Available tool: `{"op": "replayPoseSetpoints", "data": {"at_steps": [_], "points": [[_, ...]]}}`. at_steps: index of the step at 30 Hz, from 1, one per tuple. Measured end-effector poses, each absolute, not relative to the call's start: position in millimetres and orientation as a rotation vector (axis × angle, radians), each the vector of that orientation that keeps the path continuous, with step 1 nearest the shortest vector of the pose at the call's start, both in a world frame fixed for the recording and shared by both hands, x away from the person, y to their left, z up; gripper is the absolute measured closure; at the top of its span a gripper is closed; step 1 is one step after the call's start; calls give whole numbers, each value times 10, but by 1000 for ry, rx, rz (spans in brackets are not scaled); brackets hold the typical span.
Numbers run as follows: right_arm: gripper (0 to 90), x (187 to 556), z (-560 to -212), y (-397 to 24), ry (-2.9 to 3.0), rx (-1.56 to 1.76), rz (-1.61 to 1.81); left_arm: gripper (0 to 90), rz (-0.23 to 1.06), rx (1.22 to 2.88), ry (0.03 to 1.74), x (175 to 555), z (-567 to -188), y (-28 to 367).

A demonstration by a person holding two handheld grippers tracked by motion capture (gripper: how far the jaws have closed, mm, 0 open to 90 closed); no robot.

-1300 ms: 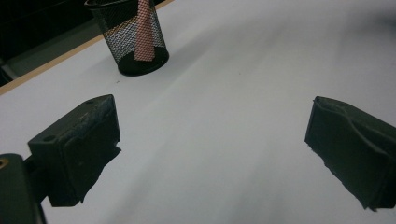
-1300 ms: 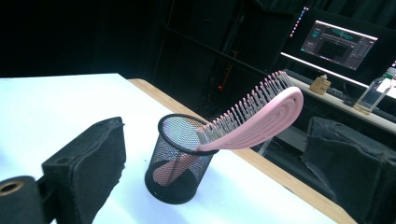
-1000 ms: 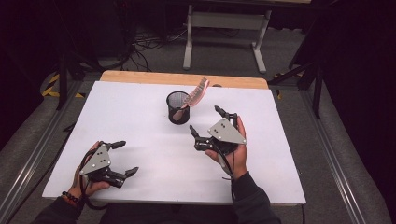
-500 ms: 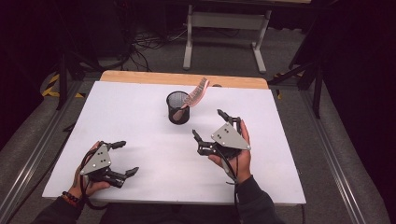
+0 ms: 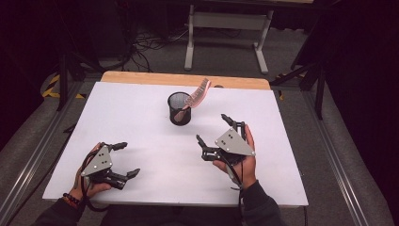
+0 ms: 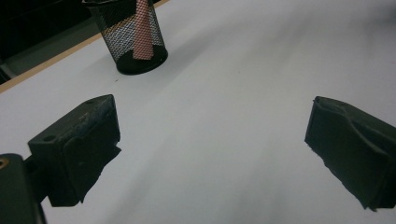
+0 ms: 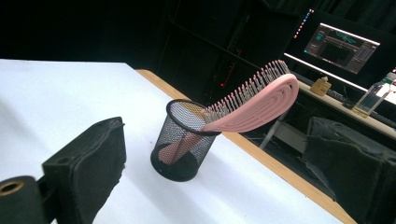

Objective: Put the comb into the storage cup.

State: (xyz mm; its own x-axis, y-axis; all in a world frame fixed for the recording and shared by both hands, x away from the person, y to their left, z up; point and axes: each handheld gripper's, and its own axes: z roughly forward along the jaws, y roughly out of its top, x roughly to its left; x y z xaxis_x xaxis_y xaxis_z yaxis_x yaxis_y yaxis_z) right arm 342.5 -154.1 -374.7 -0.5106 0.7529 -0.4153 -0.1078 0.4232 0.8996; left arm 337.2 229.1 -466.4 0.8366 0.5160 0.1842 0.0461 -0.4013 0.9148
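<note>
A black mesh cup [image 5: 179, 108] stands toward the back middle of the white table top [image 5: 141, 136]. A pink hairbrush [image 5: 196, 96] leans in it handle down, its head sticking out over the rim to the right. The right gripper view shows the cup [image 7: 183, 140] and brush [image 7: 254, 104] close ahead. My right gripper [image 5: 214, 131] hovers open a little right of and nearer than the cup, holding nothing. My left gripper [image 5: 126, 159] rests open and empty near the front left. In the left gripper view the cup [image 6: 131, 37] stands at the upper left.
A wooden strip [image 5: 141, 77] borders the table's far edge. Beyond it stand a grey metal stand [image 5: 226, 28] and cables on the floor. A lit monitor [image 7: 343, 44] and a bottle [image 7: 371, 98] sit on a desk behind the table.
My right gripper has drawn back toward the person and slightly right, away from the cup. The left gripper, cup and brush have stayed put.
</note>
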Motion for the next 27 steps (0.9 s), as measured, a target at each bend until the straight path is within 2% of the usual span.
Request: {"op": "replayPoseSetpoints", "data": {"at_steps": [27], "points": [[65, 3359, -3931, -1724, 1810, 586, 1121, 39, 558, 1931, 413, 3361, -4649, 2302]]}}
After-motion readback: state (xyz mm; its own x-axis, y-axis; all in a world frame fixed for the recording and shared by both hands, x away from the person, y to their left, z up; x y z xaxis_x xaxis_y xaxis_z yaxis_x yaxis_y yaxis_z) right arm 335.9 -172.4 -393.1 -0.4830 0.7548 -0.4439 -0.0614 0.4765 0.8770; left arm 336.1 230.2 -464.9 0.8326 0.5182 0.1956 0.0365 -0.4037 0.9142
